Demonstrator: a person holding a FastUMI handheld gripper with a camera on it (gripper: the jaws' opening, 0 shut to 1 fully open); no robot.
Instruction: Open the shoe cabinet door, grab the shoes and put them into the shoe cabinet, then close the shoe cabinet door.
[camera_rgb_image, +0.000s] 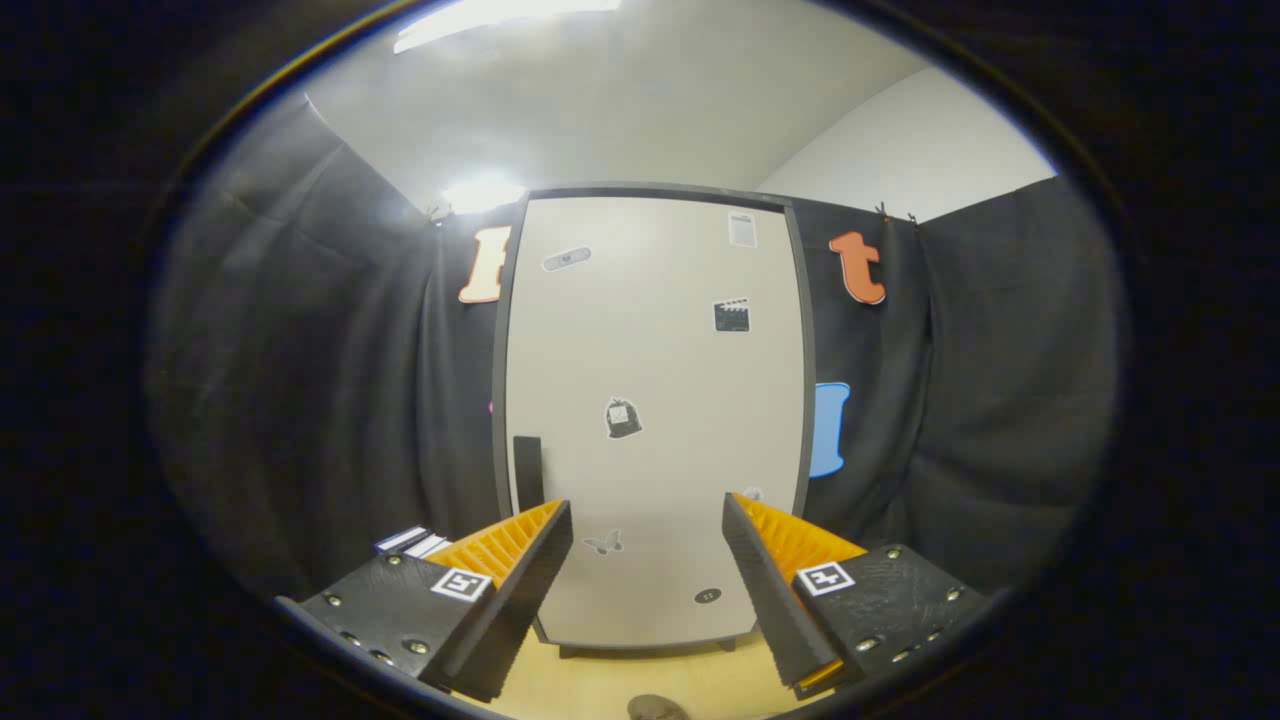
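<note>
A tall shoe cabinet stands straight ahead against the black cloth wall. Its pale door is shut and carries several small stickers. A dark vertical handle sits at the door's lower left edge, just beyond my left finger. My gripper is open, fingers wide apart, with nothing between them, some way short of the door. A bit of a dark rounded object, possibly a shoe, lies on the floor below the fingers.
Black cloth hangs on both sides of the cabinet. A light wooden floor runs up to the cabinet's base. A small white and blue object lies left of the cabinet behind my left finger.
</note>
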